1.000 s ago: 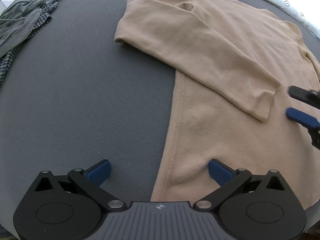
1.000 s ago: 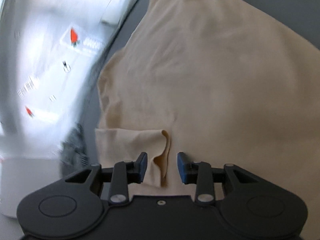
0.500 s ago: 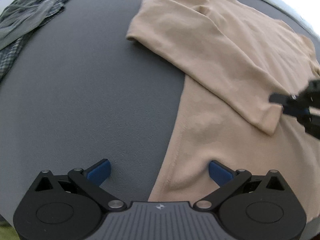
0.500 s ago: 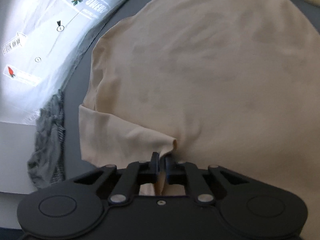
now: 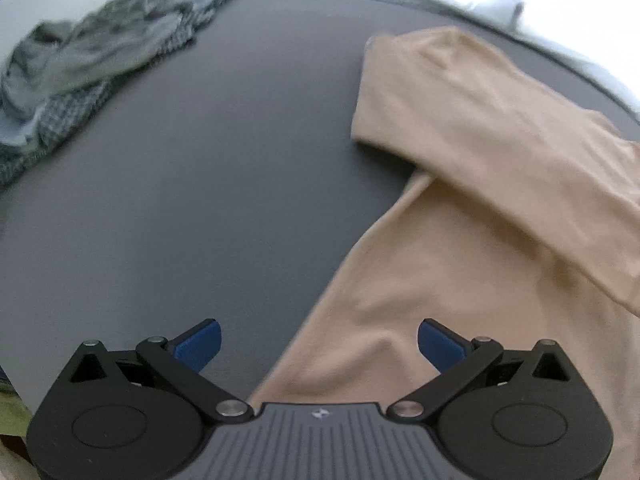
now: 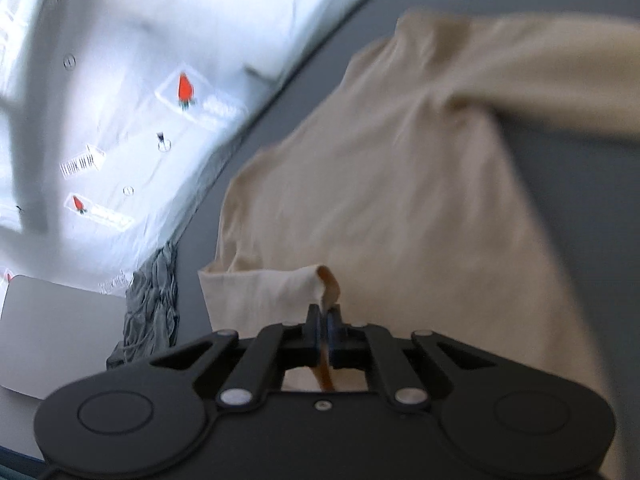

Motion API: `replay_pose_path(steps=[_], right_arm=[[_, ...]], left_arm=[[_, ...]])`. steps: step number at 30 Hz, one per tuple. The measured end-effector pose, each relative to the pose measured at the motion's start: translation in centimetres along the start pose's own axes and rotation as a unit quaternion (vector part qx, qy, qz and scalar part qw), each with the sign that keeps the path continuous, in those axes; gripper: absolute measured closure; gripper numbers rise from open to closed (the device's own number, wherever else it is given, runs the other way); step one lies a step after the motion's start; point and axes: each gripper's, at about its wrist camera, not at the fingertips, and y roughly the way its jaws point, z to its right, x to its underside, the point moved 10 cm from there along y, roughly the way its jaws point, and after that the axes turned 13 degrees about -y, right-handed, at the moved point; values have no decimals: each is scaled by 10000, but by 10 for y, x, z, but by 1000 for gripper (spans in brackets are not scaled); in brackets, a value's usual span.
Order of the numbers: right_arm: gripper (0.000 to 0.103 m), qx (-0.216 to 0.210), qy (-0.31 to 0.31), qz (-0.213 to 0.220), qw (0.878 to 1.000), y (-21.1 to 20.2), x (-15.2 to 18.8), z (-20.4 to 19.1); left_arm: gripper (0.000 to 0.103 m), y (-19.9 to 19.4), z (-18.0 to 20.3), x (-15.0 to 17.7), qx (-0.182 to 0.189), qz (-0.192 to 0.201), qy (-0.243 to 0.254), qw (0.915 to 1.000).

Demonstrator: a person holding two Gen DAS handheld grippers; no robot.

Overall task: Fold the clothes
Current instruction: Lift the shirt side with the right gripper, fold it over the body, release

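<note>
One beige shirt (image 5: 460,264) spread on dark table (image 5: 208,184), right side, one sleeve (image 5: 500,128) crossed over the body. Right gripper (image 6: 323,326) clenched on sleeve cuff (image 6: 280,292), cuff raised off the body. Left gripper (image 5: 318,344) spread wide, gripping nothing, straddling near hem edge. Judging mid sleeve-fold: keep pinch firm, carry cuff low and flat, lay parallel to side seam, avoid dragging body cloth. Grey clothes pile (image 5: 80,64) far left, well apart.

Bare mat (image 5: 224,184) beside grey clothes (image 5: 80,60)
</note>
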Motion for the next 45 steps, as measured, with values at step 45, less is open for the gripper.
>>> replay_pose_path(steps=[45], right_arm=[[99,1275,-1947,1154,9657,-91,-147,115]], left_arm=[[0,0,70,87,-344,-190,-1005,9942]])
